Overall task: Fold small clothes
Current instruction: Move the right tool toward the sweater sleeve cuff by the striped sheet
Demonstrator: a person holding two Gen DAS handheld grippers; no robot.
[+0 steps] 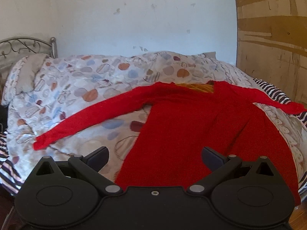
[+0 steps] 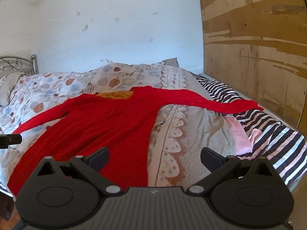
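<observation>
On the patterned duvet (image 1: 80, 88) our red long-sleeved top (image 1: 191, 130) lies flat, sleeves out, unfolded
We hold left gripper (image 1: 155, 156) and right gripper (image 2: 154, 156) wide open, empty; every fold remains

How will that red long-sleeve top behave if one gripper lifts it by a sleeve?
Probably floppy: the red top drapes over the duvet and follows its bumps. Its sleeves lie spread wide, so the body would likely trail and drag. It looks light, perhaps slightly clingy knit.

Bright daylight, soft focus, fisheye-warped edges
</observation>
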